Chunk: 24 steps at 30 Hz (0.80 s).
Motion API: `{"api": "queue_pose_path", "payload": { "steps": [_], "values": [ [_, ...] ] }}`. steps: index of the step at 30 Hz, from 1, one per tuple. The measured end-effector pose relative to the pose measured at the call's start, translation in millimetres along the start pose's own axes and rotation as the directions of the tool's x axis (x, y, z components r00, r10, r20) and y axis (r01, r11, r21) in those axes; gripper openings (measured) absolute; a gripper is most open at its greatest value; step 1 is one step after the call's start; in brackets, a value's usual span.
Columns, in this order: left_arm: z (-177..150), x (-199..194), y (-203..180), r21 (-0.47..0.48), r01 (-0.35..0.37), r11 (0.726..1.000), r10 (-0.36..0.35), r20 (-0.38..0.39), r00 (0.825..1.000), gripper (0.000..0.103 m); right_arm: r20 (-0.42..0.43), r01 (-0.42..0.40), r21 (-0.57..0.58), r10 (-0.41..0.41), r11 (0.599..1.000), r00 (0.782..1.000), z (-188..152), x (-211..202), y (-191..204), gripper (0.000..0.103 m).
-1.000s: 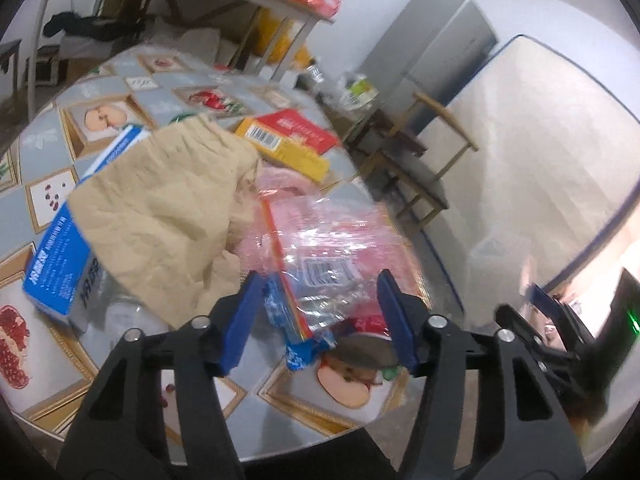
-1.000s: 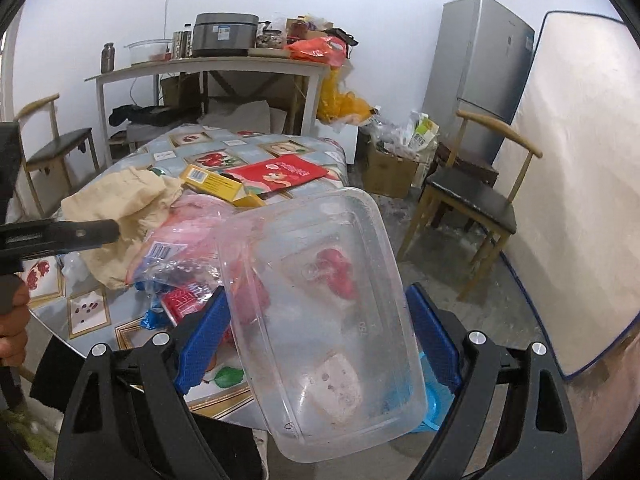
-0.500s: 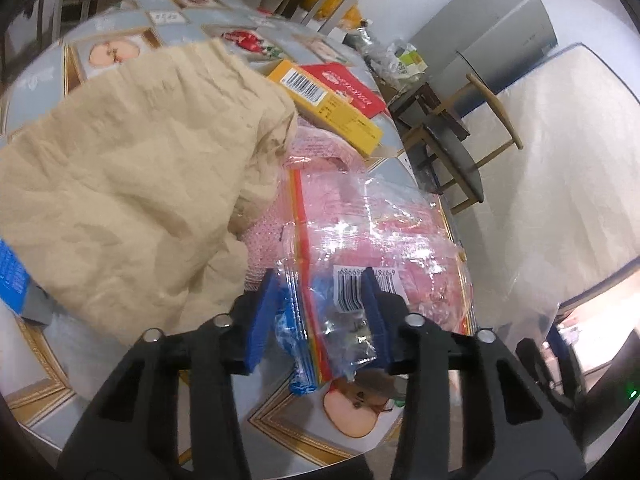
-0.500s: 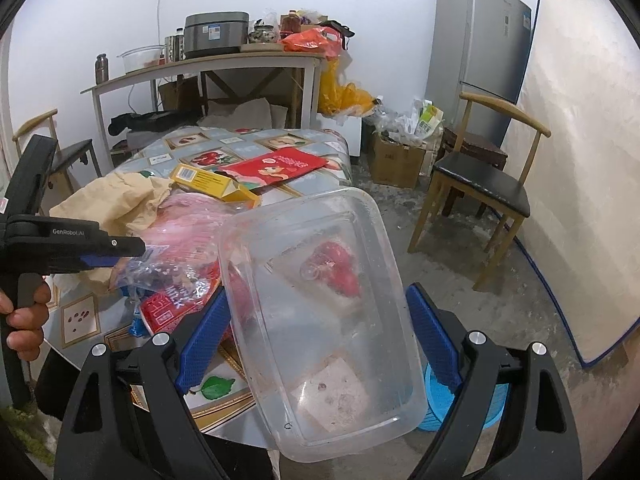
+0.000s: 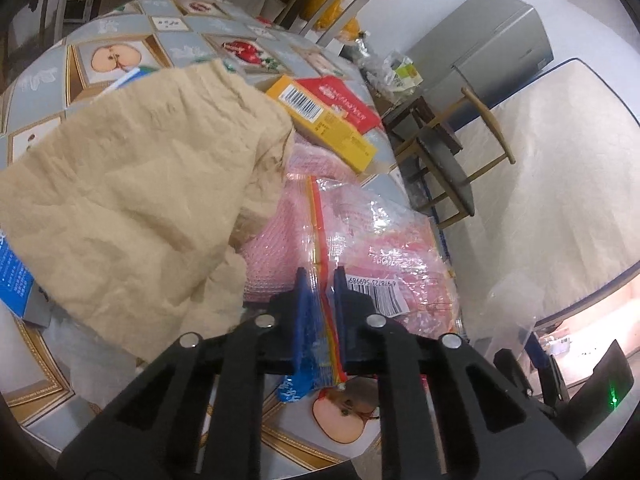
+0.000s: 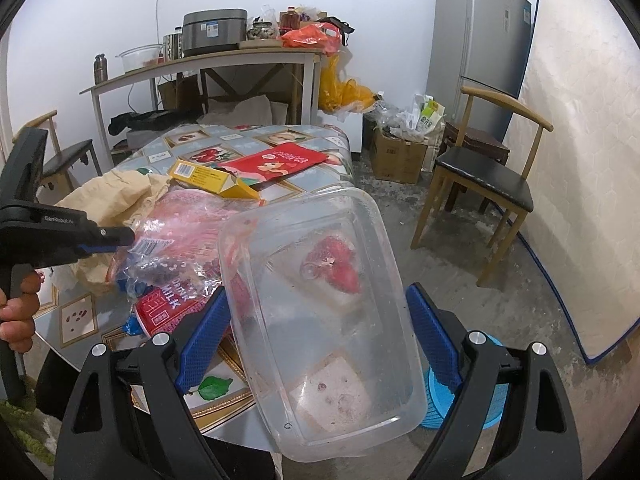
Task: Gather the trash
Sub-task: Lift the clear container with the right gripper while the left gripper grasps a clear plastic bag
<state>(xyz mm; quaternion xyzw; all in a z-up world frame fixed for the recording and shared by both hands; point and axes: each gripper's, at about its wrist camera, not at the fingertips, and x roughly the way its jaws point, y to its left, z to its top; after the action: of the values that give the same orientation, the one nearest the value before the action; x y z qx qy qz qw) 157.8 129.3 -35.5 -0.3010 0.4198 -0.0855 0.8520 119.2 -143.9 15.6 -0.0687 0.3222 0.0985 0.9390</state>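
Your left gripper (image 5: pixel 320 280) is closing on the plastic bag (image 5: pixel 372 248); your right gripper (image 6: pixel 316 324) clamps the tub (image 6: pixel 320 300). Boxes at twelve o'clock remain.

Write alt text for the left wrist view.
The left gripper is closing its blue pads on the edge of a crinkled clear plastic bag of pink wrapping, on a fruit-patterned table. Beside it lie crumpled tan paper and a yellow box.
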Motion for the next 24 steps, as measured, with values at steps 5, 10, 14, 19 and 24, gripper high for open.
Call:
{"api": "queue_pose_path", "payload": {
  "steps": [5,10,14,19,24],
  "values": [
    [-3,-12,-8,0.038,0.034,0.999,-0.035,0.037,0.999,0.007,0.004,0.006,0.004,-0.006,1.0,1.0,0,-2,-1,0.085],
    [-6,-26,-20,0.07,0.091,0.993,-0.097,0.085,0.992,0.004,0.019,0.016,0.008,-0.016,1.0,1.0,-2,-9,-3,0.085],
    [-5,-42,-34,0.112,0.142,0.984,-0.156,0.136,0.978,0.002,0.035,0.03,0.016,-0.03,0.999,0.999,-2,-17,-7,0.085],
    [-3,-60,-51,0.163,0.188,0.969,-0.216,0.178,0.96,0.0,0.056,0.043,0.028,-0.045,0.999,0.997,-3,-27,-13,0.085],
    [-2,-75,-73,0.217,0.223,0.95,-0.268,0.205,0.941,0.0,0.08,0.056,0.05,-0.06,0.997,0.995,-6,-39,-22,0.085]
  ]
}}
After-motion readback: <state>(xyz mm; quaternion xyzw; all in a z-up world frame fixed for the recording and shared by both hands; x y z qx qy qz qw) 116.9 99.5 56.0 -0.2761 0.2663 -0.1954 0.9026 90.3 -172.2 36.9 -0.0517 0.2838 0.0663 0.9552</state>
